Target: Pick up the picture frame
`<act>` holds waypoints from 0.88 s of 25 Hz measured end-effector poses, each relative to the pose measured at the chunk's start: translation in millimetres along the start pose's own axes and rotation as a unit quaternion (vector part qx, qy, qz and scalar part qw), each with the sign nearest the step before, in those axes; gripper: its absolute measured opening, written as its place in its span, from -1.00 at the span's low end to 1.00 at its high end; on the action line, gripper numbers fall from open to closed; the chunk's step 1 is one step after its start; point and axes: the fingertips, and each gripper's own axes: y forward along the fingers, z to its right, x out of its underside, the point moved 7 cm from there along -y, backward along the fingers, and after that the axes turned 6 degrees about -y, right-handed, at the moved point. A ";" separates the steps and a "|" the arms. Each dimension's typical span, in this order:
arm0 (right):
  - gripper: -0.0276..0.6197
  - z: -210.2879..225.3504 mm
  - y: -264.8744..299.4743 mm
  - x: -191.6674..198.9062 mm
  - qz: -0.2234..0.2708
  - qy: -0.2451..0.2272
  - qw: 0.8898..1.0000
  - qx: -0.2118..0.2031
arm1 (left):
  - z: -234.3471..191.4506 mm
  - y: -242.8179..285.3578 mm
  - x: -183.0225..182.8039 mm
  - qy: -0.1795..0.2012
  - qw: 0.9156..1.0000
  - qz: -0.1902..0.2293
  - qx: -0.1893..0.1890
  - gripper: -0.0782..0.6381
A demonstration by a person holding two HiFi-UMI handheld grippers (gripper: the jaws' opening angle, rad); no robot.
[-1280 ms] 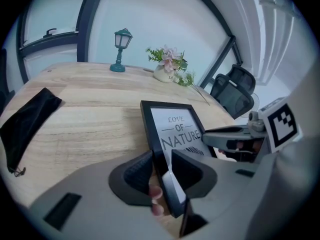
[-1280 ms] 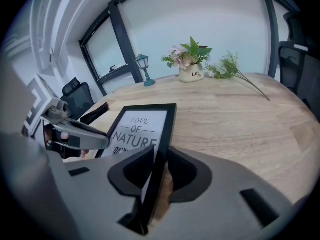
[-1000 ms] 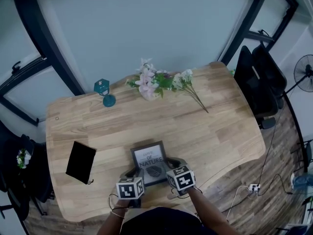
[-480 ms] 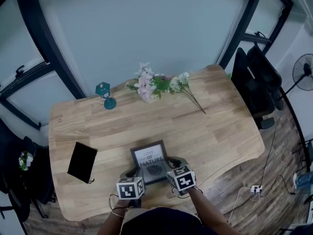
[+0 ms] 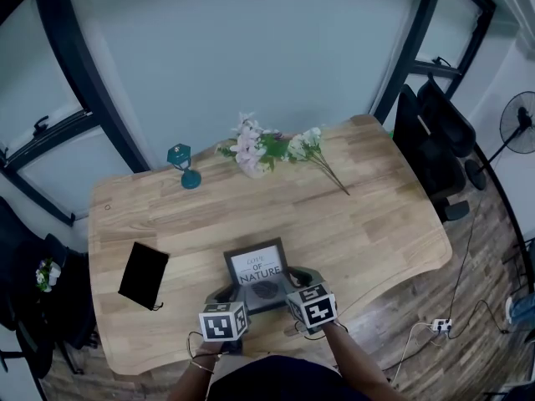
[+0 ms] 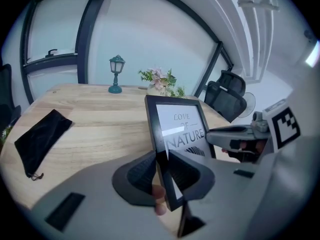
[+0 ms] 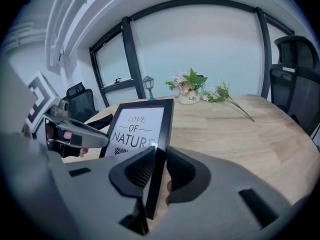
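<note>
The picture frame [image 5: 256, 271] is black with a white print reading "LOVE OF NATURE". It is held tilted up just above the near edge of the wooden table [image 5: 376, 224]. My left gripper [image 5: 227, 294] pinches the frame's left edge [image 6: 156, 134], and its jaws are closing on that edge. My right gripper [image 5: 292, 279] is shut on the frame's right edge [image 7: 165, 124]. In the left gripper view the pads of the left gripper [image 6: 161, 156] press on both faces of the frame. The right gripper [image 7: 159, 154] clamps the frame the same way in the right gripper view.
A black pouch [image 5: 143, 274] lies at the table's left. At the far edge stand a teal lantern [image 5: 182, 165] and a flower vase [image 5: 253, 150], with a loose flower stem [image 5: 324, 164] beside it. Black office chairs [image 5: 435, 132] and a fan [image 5: 517, 124] stand to the right.
Both grippers and the frame have risen slightly together. The left jaws have drawn tighter on the frame's edge. Nothing else on the table moved.
</note>
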 end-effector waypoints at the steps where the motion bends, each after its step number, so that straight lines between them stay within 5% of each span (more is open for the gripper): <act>1: -0.69 -1.4 -2.5 -0.8 0.003 -0.003 1.000 0.001 | 0.5 -2.2 0.6 0.000 1.000 0.002 0.000 -0.58; 22: -0.69 -21.2 -69.2 -6.2 0.071 -0.006 0.997 0.017 | 32.4 -68.3 1.0 0.037 0.997 0.074 -0.001 -0.58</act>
